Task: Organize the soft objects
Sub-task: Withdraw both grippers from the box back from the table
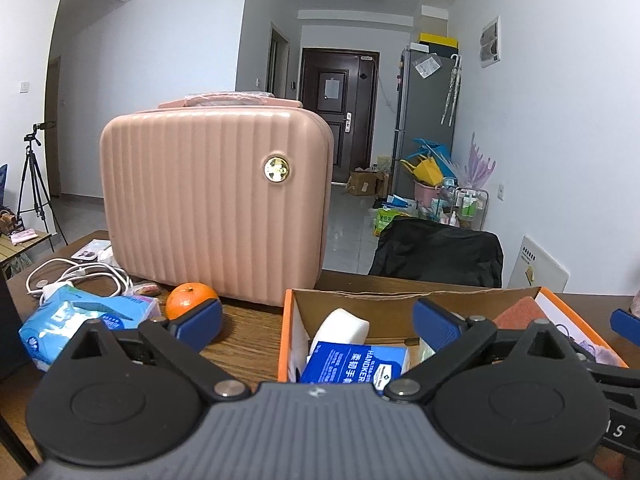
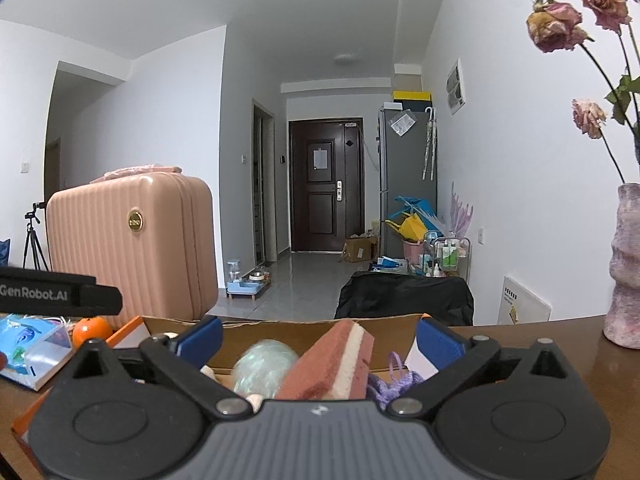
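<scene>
- Left gripper (image 1: 318,320): fingers spread apart, holding nothing, near the cardboard box (image 1: 286,332).
- Right gripper (image 2: 318,338): fingers apart, empty, over the sponge (image 2: 332,364) inside the box.
- Pink suitcase (image 1: 216,204) stands far left.

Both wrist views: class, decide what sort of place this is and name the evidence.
Most likely a lived-in flat: a dark front door, a grey fridge, and a wooden table holding a pink case.
</scene>
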The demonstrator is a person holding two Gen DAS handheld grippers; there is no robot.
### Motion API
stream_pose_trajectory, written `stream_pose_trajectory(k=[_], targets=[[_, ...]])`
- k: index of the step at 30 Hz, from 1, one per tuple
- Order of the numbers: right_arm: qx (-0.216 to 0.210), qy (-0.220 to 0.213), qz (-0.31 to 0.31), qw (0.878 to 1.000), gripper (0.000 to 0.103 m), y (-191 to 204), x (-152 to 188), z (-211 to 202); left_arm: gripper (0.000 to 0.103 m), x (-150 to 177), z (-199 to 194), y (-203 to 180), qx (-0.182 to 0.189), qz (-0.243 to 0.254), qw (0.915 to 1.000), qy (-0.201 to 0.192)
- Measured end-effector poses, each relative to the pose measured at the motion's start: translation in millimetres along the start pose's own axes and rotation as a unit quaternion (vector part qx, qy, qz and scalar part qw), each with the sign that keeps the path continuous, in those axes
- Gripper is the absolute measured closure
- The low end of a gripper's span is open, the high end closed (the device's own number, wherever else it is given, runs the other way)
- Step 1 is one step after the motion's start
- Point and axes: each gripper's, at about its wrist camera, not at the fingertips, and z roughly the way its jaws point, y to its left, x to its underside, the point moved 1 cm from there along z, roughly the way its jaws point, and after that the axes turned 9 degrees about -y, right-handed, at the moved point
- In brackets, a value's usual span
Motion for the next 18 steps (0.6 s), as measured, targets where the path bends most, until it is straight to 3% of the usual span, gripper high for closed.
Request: stream_pose_trajectory(k=[18], targets=[[0.025,-0.009,0.002,1.000,0.000,-13.3,-0.8,-78.3,0.000,11.0,-67.1,6.6,0.007,-0.005,0.9998,-0.015]])
